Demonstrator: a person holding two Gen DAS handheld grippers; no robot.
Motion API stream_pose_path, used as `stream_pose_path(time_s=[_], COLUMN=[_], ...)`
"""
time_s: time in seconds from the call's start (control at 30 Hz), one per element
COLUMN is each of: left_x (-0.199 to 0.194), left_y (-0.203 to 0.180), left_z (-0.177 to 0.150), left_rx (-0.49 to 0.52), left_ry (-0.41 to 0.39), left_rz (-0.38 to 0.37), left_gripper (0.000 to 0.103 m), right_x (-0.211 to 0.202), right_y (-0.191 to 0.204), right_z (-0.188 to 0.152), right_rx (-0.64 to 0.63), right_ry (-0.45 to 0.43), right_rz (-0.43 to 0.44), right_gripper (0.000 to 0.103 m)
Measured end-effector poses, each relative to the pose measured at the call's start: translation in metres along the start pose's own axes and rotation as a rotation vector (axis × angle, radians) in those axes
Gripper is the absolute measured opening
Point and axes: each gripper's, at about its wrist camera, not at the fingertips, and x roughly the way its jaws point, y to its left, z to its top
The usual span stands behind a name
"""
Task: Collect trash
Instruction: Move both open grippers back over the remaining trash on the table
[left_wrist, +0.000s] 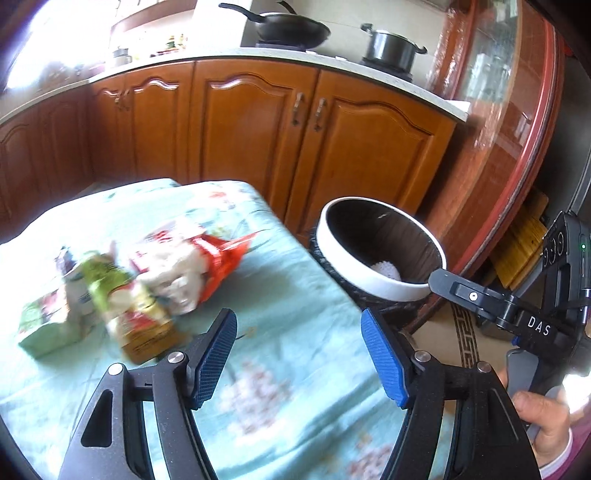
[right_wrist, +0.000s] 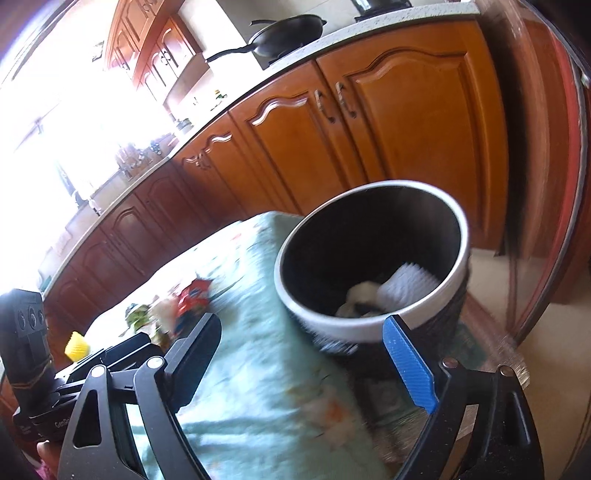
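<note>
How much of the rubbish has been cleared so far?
Some is done: white scraps already lie inside the bin. Nothing is in hand; the left tool and right tool are both open. A pile of wrappers is left on the table.

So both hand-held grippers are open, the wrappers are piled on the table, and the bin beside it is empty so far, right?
Not quite: the bin already holds some white trash, as the right wrist view shows. Both hand-held grippers are open and the wrappers are piled on the table.

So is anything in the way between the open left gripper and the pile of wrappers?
No. Only bare pale green tablecloth lies between the left gripper and the crumpled red-and-green wrapper pile.
</note>
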Motion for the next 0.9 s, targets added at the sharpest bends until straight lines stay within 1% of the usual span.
stream_pose_path(time_s=[0.1, 0.17, 0.27, 0.47, 0.67, 0.9], left_x=[-0.017, -0.025, -0.037, -0.055, -0.07, -0.081], left_y=[0.018, 0.027, 0.043, 0.074, 0.101, 0.132], left_z=[-0.014, -0.022, -0.034, -0.046, -0.048, -0.048], left_rx=[-0.022, -0.041, -0.072, -0.132, -0.163, -0.182], left_ry=[-0.009, -0.001, 0.009, 0.016, 0.01, 0.021], left_rz=[0.032, 0.036, 0.066, 0.112, 0.143, 0.165], left_gripper=[0.069, 0.069, 0.069, 0.069, 0.069, 0.069], right_x=[0.004, 0.009, 0.016, 0.03, 0.039, 0.049], right_y=[0.012, 0.022, 0.035, 0.065, 0.093, 0.12], right_z=[-0.009, -0.014, -0.022, -0.036, -0.044, -0.045], right_rx=[0.003, -0.002, -0.017, -0.062, -0.114, -0.179], right_ry=[0.015, 0.026, 0.049, 0.093, 0.109, 0.111], right_rz=[0.026, 0.037, 0.055, 0.089, 0.115, 0.131], right_gripper=[0.091, 0.091, 0.091, 0.091, 0.091, 0.09])
